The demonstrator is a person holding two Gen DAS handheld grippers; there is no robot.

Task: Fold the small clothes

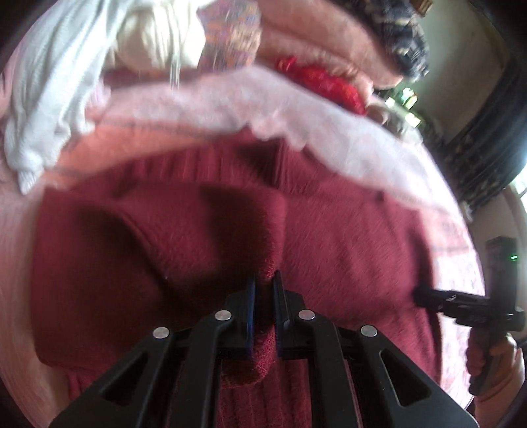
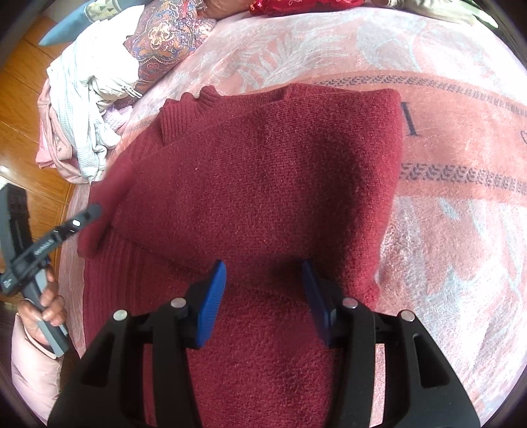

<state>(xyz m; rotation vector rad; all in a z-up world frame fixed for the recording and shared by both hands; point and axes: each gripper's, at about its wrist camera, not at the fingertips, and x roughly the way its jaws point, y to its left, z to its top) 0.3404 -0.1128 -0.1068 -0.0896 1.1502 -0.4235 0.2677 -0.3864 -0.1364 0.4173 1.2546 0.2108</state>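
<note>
A dark red knit sweater point(image 2: 263, 164) lies partly folded on a pink patterned blanket point(image 2: 444, 230). In the left wrist view the sweater point(image 1: 329, 237) fills the middle, blurred by motion. My left gripper point(image 1: 265, 280) is shut on a fold of the red knit, which bunches between its blue pads. In the right wrist view the left gripper point(image 2: 94, 210) holds the sleeve at the sweater's left edge. My right gripper point(image 2: 263, 270) is open, its blue pads apart over the sweater's lower part, nothing pinched. From the left wrist view the right gripper point(image 1: 418, 294) is at the sweater's right edge.
A heap of white and pale pink clothes point(image 2: 89, 82) lies at the blanket's far left, beside a paisley fabric point(image 2: 164, 36). A bright red garment point(image 2: 296, 5) sits at the far edge. Wooden floor point(image 2: 19, 82) shows beyond the left edge.
</note>
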